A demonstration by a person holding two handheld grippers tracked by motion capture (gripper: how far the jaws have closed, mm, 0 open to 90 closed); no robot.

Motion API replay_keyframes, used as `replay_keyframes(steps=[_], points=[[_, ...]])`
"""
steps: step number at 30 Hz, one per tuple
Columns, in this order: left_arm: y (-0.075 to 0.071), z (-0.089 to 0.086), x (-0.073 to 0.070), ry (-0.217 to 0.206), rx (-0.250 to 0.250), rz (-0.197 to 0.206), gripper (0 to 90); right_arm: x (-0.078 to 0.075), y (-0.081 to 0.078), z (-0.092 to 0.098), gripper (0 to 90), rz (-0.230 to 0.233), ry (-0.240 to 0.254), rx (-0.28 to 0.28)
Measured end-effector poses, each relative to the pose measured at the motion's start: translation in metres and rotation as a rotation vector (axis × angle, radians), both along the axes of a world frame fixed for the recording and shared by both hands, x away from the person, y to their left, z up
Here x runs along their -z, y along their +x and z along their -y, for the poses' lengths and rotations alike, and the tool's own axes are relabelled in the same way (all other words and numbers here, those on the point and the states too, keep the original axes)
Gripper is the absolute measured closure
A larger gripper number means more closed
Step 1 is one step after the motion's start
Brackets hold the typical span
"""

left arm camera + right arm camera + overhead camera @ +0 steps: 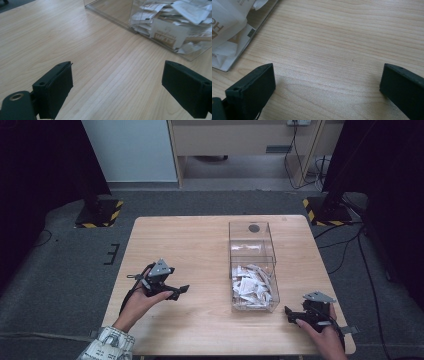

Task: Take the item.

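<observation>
**Both Grippers Parked Either Side of the Packet Box**

A clear box [252, 265] is positioned right of centre on the wooden table [190, 240]. Its near compartment is filled with white paper packets [251, 287]; the far compartment appears nearly bare. The left gripper [181, 291] is held low over the tabletop, well apart from the box and pointed toward it, jaws spread wide with nothing between them. The right gripper [289, 311] is held near the box's near right corner, likewise spread wide and gripping nothing. This flanking arrangement is judged a ready position: the packets can be approached from either side, and no packet has been grasped yet.
</observation>
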State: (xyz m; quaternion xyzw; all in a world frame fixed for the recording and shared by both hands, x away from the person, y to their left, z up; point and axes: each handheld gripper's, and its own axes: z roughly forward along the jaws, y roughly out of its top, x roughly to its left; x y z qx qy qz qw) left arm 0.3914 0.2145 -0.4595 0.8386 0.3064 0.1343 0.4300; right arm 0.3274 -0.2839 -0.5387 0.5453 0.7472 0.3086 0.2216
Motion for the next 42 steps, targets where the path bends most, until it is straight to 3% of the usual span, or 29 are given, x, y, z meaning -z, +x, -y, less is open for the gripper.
replay_keyframes(steps=[3, 6, 13, 29, 42], points=[[0.003, 0.005, -0.006, -0.017, 0.015, -0.013, 8.7, 0.000, 0.000, 0.000, 0.5, -0.001, 0.000, 0.002], [0.007, 0.010, -0.009, 0.008, 0.032, -0.015, 8.0, 0.000, 0.001, 0.000, 0.5, 0.001, 0.000, 0.006], [0.014, 0.020, -0.013, 0.009, 0.051, -0.028, 7.2, 0.000, 0.001, 0.000, 0.5, 0.004, -0.003, 0.008], [0.025, 0.056, -0.036, 0.011, 0.103, -0.003, 5.8, 0.000, 0.001, 0.000, 0.5, 0.004, -0.003, 0.007], [0.022, 0.078, -0.046, 0.010, 0.141, 0.025, 5.4, 0.000, 0.001, 0.000, 0.5, 0.002, -0.003, 0.007]])
